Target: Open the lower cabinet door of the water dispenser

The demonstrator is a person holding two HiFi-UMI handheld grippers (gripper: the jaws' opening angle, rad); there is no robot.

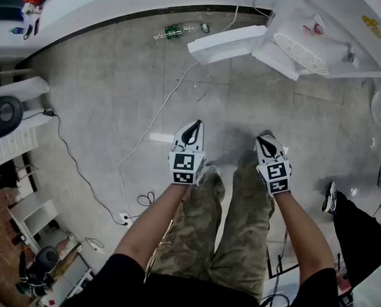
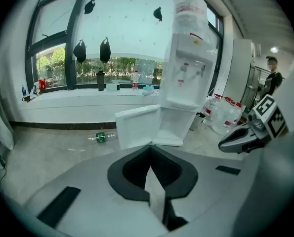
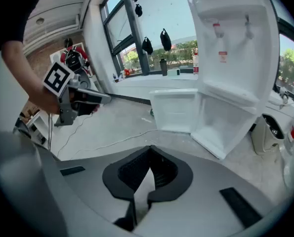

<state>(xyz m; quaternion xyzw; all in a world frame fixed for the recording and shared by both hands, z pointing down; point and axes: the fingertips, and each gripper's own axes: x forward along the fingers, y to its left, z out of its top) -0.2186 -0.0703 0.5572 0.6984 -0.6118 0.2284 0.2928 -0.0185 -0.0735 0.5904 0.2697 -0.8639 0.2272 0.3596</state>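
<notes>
Head view: the open lower cabinet door [image 1: 227, 43] lies well ahead of left gripper [image 1: 191, 132] and right gripper [image 1: 266, 143], both pressed together, empty.

In my head view the water dispenser [image 1: 328, 15] runs off the top and right edges. The bottle [image 1: 173, 32] lying left of it is too small to read its label.

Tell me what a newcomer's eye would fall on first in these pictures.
The white water dispenser stands at the head view's top right, its lower cabinet door swung wide open. Next come the left gripper and right gripper, both shut and empty, held side by side above the person's camouflage trousers, apart from the dispenser. A plastic bottle lies on the floor beyond the door.
</notes>
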